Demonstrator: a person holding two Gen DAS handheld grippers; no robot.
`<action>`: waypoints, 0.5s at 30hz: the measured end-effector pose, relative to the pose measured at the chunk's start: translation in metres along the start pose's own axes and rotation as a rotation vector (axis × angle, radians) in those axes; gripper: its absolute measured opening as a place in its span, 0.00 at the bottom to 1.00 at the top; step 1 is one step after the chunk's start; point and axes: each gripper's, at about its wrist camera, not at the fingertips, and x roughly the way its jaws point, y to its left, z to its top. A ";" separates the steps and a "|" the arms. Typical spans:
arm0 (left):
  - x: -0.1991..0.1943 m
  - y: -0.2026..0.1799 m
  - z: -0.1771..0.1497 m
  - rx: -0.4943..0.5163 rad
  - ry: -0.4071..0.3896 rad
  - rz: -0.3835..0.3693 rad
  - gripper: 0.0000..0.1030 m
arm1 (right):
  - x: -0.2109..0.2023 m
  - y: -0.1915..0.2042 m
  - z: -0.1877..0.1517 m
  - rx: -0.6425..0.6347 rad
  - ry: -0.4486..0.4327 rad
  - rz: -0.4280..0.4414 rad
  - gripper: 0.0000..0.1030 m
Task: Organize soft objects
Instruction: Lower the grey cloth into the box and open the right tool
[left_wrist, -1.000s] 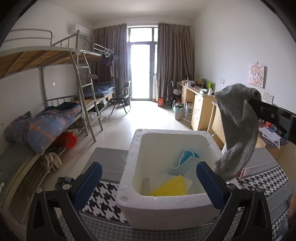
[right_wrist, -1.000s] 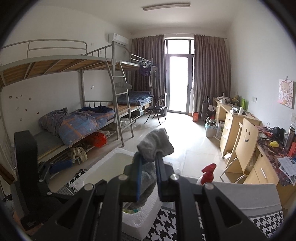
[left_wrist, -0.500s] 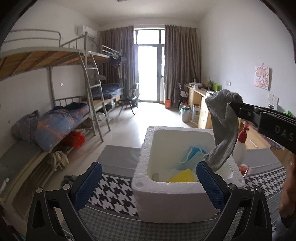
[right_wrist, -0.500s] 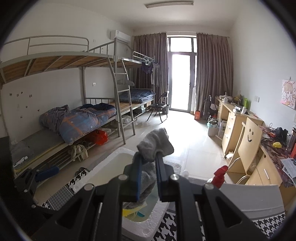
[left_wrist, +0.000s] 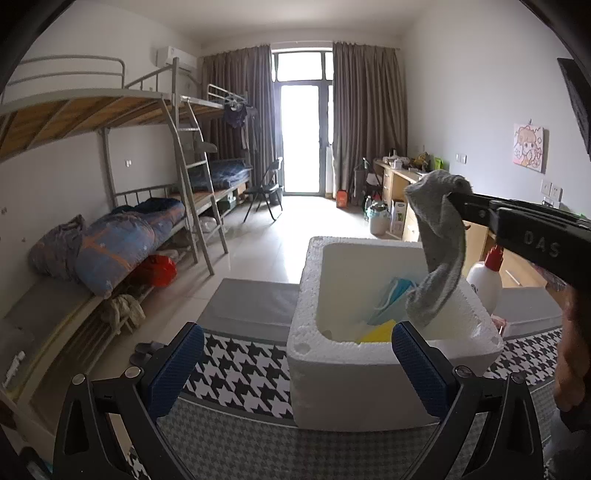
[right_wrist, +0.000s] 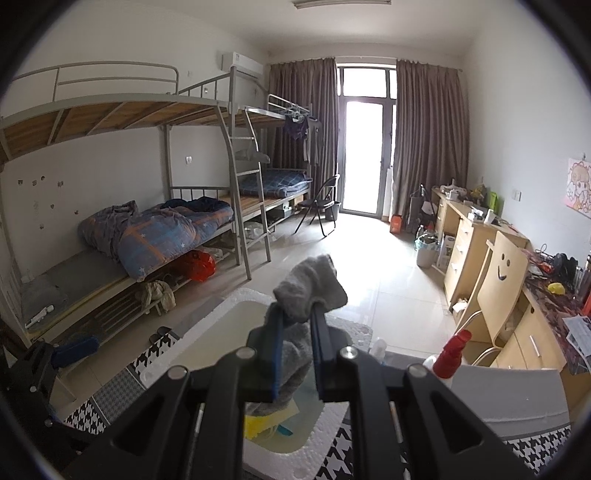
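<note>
A grey sock (left_wrist: 437, 243) hangs from my right gripper (left_wrist: 452, 197), which reaches in from the right and is shut on the sock's upper end. The sock dangles over the right side of a white foam box (left_wrist: 332, 369). Inside the box lie a blue face mask (left_wrist: 397, 291) and a yellow cloth (left_wrist: 376, 334). In the right wrist view the sock (right_wrist: 308, 290) is pinched between the blue pads of my right gripper (right_wrist: 297, 314), above the foam box (right_wrist: 229, 308). My left gripper (left_wrist: 297, 350) is open in front of the box, holding nothing.
The box sits on a houndstooth cloth (left_wrist: 240, 369) over a grey table. A white spray bottle with a red top (left_wrist: 485, 277) stands just right of the box. A person's hand (left_wrist: 570, 354) shows at the right edge. Bunk beds (left_wrist: 122, 236) line the left wall, desks (right_wrist: 476, 240) the right.
The right gripper has carried the sock leftward, over the box's right side. The left wrist view has pulled back and left, so the box sits further right in it.
</note>
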 end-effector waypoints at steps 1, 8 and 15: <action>0.000 0.001 -0.001 -0.001 0.004 -0.005 0.99 | 0.001 0.001 -0.001 -0.008 0.002 0.001 0.17; -0.001 -0.003 -0.003 0.024 0.004 -0.006 0.99 | 0.013 0.004 -0.006 -0.028 0.044 0.020 0.54; -0.003 0.005 -0.006 -0.016 0.006 -0.035 0.99 | 0.004 0.002 -0.007 -0.019 0.028 0.038 0.72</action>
